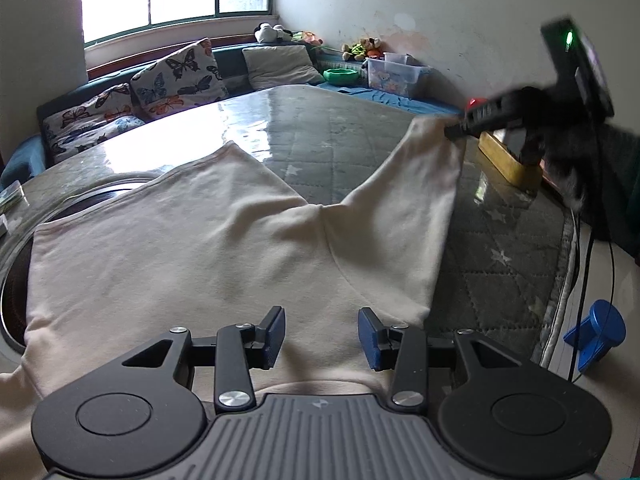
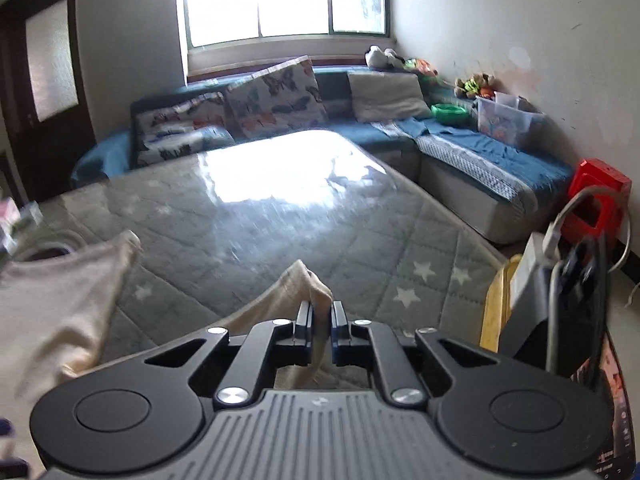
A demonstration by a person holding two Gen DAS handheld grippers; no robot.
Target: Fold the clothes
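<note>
A cream long-sleeved top (image 1: 180, 248) lies spread on the grey quilted table cover (image 1: 500, 248). My left gripper (image 1: 322, 336) is open, its blue pads just above the top near the collar, holding nothing. My right gripper (image 2: 320, 316) is shut on the cuff of the top's sleeve (image 2: 308, 280) and holds it lifted above the table. In the left wrist view the right gripper (image 1: 456, 130) shows at upper right, pulling the sleeve (image 1: 416, 184) out taut. The body of the top (image 2: 52, 308) shows at the left of the right wrist view.
A glass sheet (image 1: 240, 120) covers the far part of the table. A blue sofa (image 2: 480, 152) with butterfly cushions (image 1: 176, 76) runs along the back and right. A yellow box (image 1: 508, 160), a red crate (image 2: 596, 196), cables and a blue plastic piece (image 1: 596, 332) are at the right.
</note>
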